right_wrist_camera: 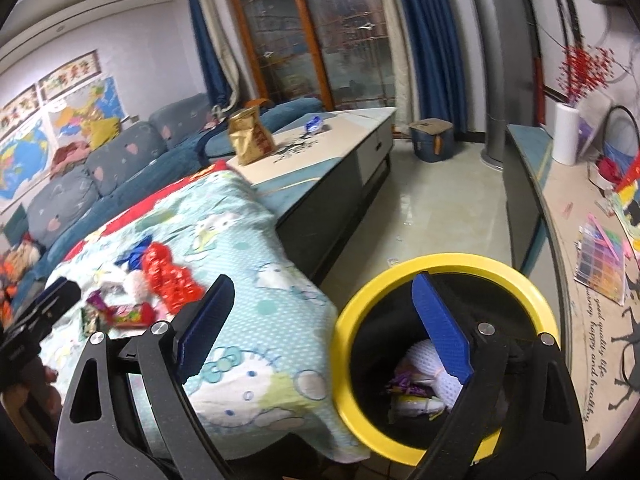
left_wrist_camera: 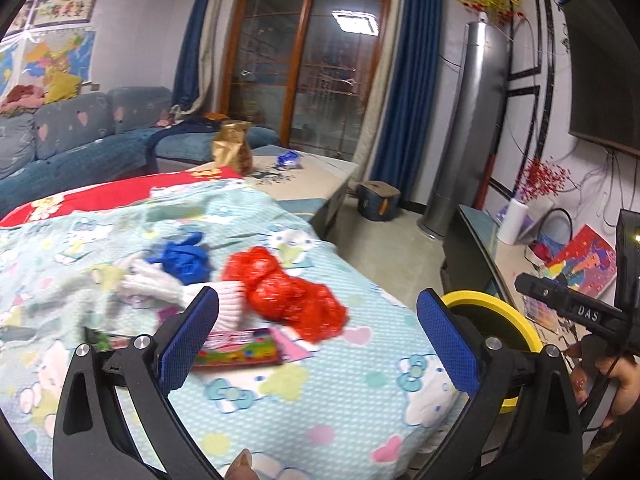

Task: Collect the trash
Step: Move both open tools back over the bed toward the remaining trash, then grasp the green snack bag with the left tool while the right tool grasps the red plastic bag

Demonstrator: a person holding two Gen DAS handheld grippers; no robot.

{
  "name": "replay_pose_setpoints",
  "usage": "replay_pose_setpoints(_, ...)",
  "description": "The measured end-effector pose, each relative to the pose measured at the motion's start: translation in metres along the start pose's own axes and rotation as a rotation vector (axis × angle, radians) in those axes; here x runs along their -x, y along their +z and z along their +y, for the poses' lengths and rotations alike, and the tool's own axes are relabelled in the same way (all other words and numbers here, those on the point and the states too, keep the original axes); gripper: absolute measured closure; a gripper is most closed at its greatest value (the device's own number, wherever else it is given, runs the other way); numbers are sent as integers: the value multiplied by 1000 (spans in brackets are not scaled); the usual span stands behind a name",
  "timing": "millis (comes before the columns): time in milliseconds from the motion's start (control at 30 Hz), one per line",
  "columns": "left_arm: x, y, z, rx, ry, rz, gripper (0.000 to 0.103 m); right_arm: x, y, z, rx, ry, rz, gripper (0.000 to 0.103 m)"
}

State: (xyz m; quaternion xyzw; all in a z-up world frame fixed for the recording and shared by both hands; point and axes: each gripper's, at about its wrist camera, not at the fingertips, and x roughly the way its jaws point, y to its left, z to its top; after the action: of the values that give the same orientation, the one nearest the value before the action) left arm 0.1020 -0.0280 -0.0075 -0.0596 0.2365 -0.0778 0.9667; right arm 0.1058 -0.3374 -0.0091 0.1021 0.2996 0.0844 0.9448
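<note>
Above the yellow-rimmed bin [right_wrist_camera: 444, 360], right tongs [right_wrist_camera: 320, 324] are gaping empty — left tongs [left_wrist_camera: 316, 340] are also spread apart, facing red bag [left_wrist_camera: 288, 292] and candy wrapper [left_wrist_camera: 236, 350] lying on the blanket [left_wrist_camera: 300, 400].

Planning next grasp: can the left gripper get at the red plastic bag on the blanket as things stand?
Probably yes. The left gripper is open and empty, and the red plastic bag lies uncovered on the blanket just ahead of its fingers, with only a white glove beside it.

red bag [left_wrist_camera: 290, 288] crumpled on blanket | yellow-rimmed bin [right_wrist_camera: 444, 356] beside, holding wrappers
</note>
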Motion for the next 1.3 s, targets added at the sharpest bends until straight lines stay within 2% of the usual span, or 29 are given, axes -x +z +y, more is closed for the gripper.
replay_pose_setpoints(467, 32, 1, 78, 127, 107, -56, 7, -13, 0, 75, 129, 93, 36, 20)
replay_pose_setpoints(733, 34, -5, 124, 223, 165, -58, 7, -20, 2, 117, 196, 156, 49, 20)
replay_pose_setpoints(1133, 29, -20, 178, 329, 266, -5, 7, -49, 1, 166, 294, 240, 123, 20)
replay_pose_setpoints(1300, 21, -30, 195, 366, 294, 45, 7, -66, 1, 183, 344, 259, 145, 20)
